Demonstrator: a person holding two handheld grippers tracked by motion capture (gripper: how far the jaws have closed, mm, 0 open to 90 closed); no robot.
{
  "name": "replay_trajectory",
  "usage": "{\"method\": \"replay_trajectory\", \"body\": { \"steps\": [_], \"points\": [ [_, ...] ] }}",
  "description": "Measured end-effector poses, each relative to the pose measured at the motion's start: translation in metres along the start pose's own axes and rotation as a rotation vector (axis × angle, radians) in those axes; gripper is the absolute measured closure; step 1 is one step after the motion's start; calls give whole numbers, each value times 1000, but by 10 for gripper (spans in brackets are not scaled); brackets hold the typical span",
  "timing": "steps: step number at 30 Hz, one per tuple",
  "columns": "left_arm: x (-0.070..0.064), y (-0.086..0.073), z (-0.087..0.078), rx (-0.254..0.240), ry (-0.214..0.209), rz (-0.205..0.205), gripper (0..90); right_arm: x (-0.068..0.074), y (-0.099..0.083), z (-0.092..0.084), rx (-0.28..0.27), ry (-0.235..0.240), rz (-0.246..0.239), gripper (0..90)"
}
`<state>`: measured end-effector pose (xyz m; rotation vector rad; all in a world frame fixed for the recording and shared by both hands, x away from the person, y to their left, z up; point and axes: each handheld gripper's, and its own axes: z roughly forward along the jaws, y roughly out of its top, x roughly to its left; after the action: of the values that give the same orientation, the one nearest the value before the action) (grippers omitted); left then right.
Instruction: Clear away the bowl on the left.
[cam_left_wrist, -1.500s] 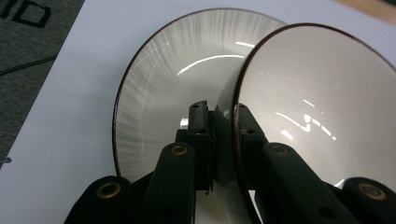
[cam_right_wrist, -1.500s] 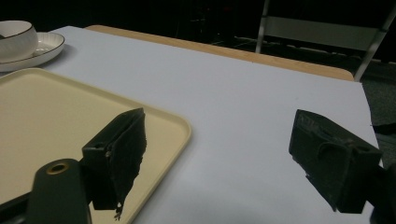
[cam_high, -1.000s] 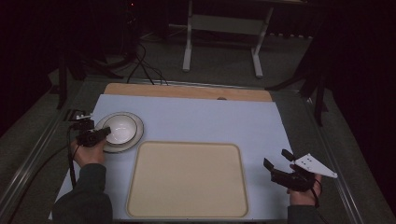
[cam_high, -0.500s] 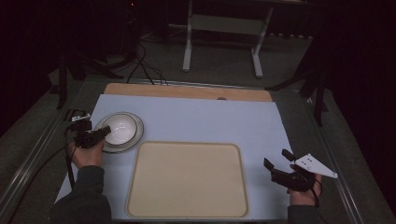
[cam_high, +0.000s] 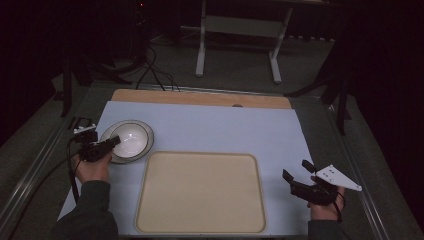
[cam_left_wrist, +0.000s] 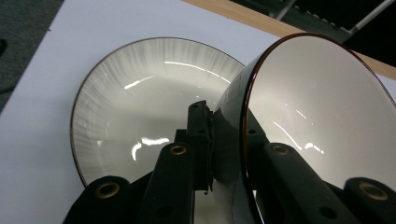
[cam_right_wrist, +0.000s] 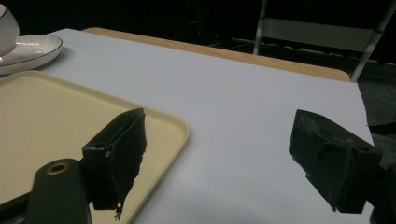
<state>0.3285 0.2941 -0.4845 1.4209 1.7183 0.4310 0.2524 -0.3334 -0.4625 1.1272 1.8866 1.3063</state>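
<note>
So on the left, the left gripper (cam_high: 102, 148) has its jaws pinched on the wall of a small white bowl (cam_left_wrist: 308, 121), one jaw inside the rim and one outside. The bowl is tilted, hanging just over the grey-rimmed plate (cam_left_wrist: 135, 107) that sits right past the jaw tips. Compared with a second ago the hand has barely shifted and the grip looks the same, so the guess is the bowl is caught but hasn't really been carried anywhere yet.

In the middle, the beige tray (cam_high: 200, 192) sits bare on the counter (cam_high: 225, 125), probably where the bowl is headed.

Over on the right, the right gripper (cam_high: 305, 185) just hovers, jaws spread wide with nothing between them, the tray's corner beside its left jaw.
</note>
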Motion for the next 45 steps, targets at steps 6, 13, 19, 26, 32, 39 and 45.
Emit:
{"method": "replay_trajectory", "body": {
  "steps": [6, 13, 19, 26, 32, 39, 45],
  "points": [
    [-6, -7, -10, -4, -37, -1, 810, -1, 0, -1, -3, -5, 3, 185],
    [-18, -15, -25, -21, -86, 6, 808, -1, 1, -2, -5, -4, 2, 185],
    [-24, -19, -29, -21, -113, 4, 806, -2, 1, -2, -7, -7, 1, 185],
    [-32, -22, -34, -31, -137, 14, 804, -3, 1, -3, -8, -13, 6, 185],
    [-39, -26, -36, -35, -144, 33, 799, -4, 1, -4, -9, -12, 7, 185],
    [-48, -30, -38, -22, -173, 57, 797, -5, 1, -4, -14, -13, 11, 185],
    [-54, -32, -37, -7, -200, 60, 796, -5, 1, -4, -14, -13, 11, 185]
  ]
}}
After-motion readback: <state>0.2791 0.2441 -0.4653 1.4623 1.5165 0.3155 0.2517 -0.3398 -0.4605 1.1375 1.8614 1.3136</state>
